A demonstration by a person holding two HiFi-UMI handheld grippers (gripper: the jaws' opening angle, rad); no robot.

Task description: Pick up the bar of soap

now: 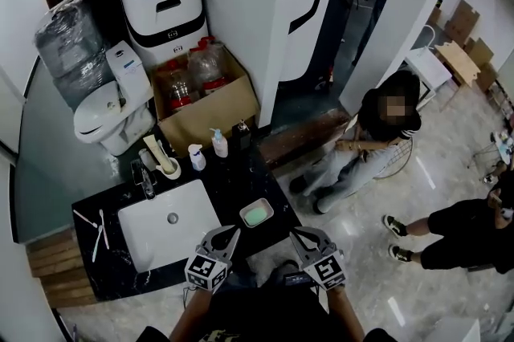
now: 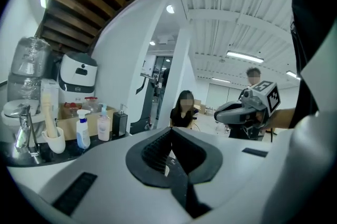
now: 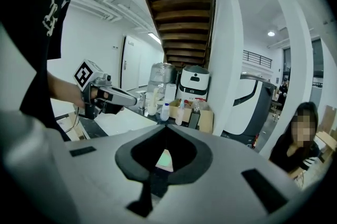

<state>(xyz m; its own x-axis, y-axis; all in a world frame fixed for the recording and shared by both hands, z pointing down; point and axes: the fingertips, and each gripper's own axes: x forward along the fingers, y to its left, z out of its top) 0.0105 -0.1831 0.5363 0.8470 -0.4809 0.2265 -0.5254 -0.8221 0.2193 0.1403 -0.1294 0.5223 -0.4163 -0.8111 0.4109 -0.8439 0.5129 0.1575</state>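
Note:
A pale green bar of soap [image 1: 257, 213] lies in a small grey dish [image 1: 270, 208] on the black counter [image 1: 233, 180], just right of the sink. My left gripper [image 1: 233, 230] hovers close to the dish's near left side, its jaws shut and empty. My right gripper [image 1: 299, 233] hovers at the counter's near right corner, also shut with nothing held. In the right gripper view the soap [image 3: 165, 160] shows through the hollow behind the closed jaws, and the left gripper [image 3: 113, 97] shows at the left. The left gripper view shows the right gripper [image 2: 247, 107] but no soap.
A white sink basin [image 1: 169, 224] with a faucet [image 1: 147, 184] fills the counter's left. Two pump bottles [image 1: 197, 156] [image 1: 219, 143], a black dispenser [image 1: 241, 132] and a cup [image 1: 167, 165] line the back. A cardboard box [image 1: 209, 103] and a toilet [image 1: 104, 120] stand behind. A person [image 1: 385, 124] sits at the right.

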